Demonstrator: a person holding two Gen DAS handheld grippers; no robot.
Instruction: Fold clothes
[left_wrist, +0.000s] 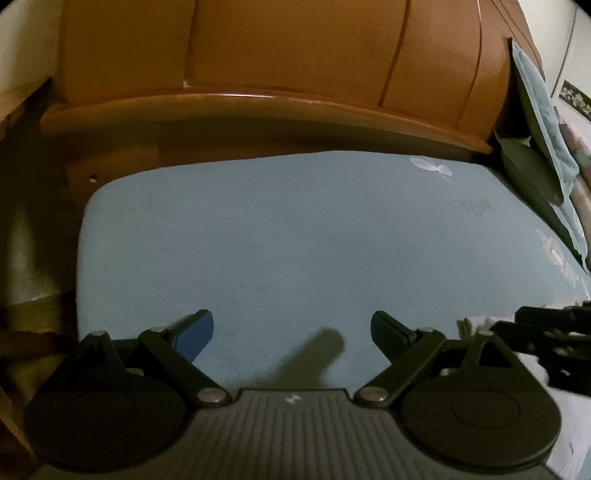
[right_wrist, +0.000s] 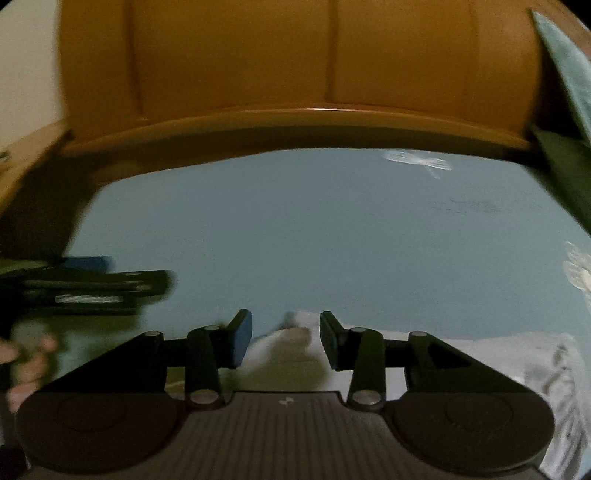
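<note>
The work surface is a bed with a light-blue sheet (left_wrist: 295, 240), backed by a brown wooden headboard (left_wrist: 280, 51). The garment, a white cloth (right_wrist: 480, 354), lies at the bed's near edge, toward its right side; in the left wrist view only a sliver of it shows at the right margin.

Step in hand, as judged: a release or re-grip at a raised fold of the cloth. The right gripper (right_wrist: 285, 338) stands over the cloth with its jaws partly open; a raised peak of white fabric sits between the fingers, and the pads do not appear to press on it. Blur prevents certainty about light contact.

The left gripper (left_wrist: 291, 332) is wide open over bare sheet, holding and touching nothing, beside the right gripper.

The next move likely calls for the left gripper to take a second edge of the cloth, so that both can carry the fold evenly.
</note>
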